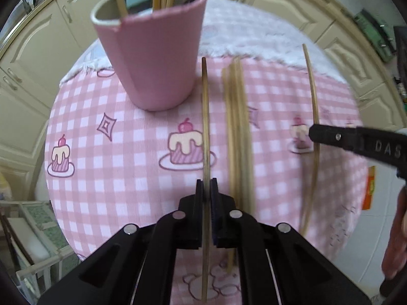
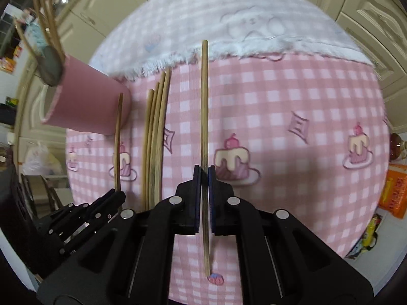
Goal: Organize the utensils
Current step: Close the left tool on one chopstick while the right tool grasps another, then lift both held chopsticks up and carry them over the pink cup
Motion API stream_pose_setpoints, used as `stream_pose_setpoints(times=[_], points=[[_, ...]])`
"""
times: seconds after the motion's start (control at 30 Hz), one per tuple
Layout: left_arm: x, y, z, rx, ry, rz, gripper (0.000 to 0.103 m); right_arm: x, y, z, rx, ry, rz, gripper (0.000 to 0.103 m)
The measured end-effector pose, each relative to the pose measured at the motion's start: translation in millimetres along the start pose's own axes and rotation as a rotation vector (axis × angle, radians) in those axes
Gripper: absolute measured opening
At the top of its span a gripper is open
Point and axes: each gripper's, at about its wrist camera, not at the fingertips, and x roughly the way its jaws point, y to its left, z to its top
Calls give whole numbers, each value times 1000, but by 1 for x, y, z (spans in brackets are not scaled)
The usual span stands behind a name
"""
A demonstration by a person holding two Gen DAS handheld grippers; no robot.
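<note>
My left gripper (image 1: 206,186) is shut on one wooden chopstick (image 1: 205,117) that points away from me, just right of the pink cup (image 1: 152,61). The cup holds several chopsticks and a dark utensil. My right gripper (image 2: 204,175) is shut on another chopstick (image 2: 204,106); that stick also shows in the left wrist view (image 1: 313,94) with the right gripper (image 1: 315,133) on it. A bundle of several chopsticks (image 1: 237,132) lies on the cloth between the two held sticks, and also shows in the right wrist view (image 2: 155,139). The left gripper (image 2: 115,198) shows there too.
The round table wears a pink checked cloth (image 1: 122,152) with cake prints and a white fluffy cloth (image 2: 229,20) at the far side. Cream cabinets (image 1: 33,50) surround the table. An orange packet (image 2: 393,193) lies off the table's right edge.
</note>
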Motion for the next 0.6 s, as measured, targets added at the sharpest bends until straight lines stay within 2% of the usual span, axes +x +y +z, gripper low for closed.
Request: stream_pose_setpoints(times=[0.13,0.3,0.47,0.6], points=[[-30,-3,-10,17,-72,-84,5,-40,0,-14,-13,-89,63,5],[-83,-9,-16,56,-225,-172,5,-76,4,-20,-15,-174,101,5],[-134,-4,-10,46,-375,-181,5,-107,11,-24,-58,-238,120,5],[-181,6,8,20,-526,-151,5,-125,24,-22,-103,-273,139,5]])
